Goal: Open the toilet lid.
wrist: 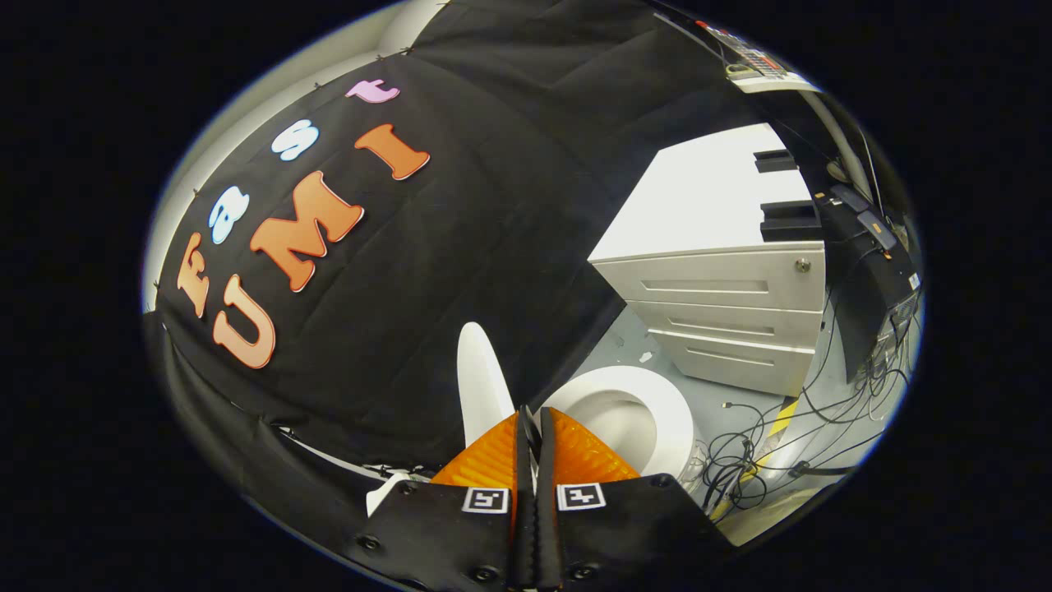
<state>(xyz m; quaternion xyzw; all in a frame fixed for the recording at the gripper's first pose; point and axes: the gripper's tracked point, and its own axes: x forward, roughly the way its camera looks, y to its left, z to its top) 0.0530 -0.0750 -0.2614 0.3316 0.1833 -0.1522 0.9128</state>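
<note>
Off to the left of the gripper (pixel 532 427) hangs the booth's black cloth wall (pixel 460 247), draped in folds and running down behind the toilet. Just ahead of the fingertips and slightly to their left stands the toilet lid (pixel 481 382), a white oval raised upright and seen nearly edge-on, leaning back toward the cloth. The two fingers (pixel 493 460) lie pressed together along their whole length, with nothing held between them; their tips sit just beside the lower edge of the raised lid, and whether they touch it cannot be told. Just ahead and to the right of the fingers lies the toilet seat (pixel 670 411), a white ring lying down over the open bowl (pixel 625 423). Beyond the seat, further right, stands a white drawer cabinet (pixel 723 284) with three drawer fronts and a small round lock on the top one. To its right, loose dark cables (pixel 756 456) sprawl across the pale floor (pixel 723 403).
</note>
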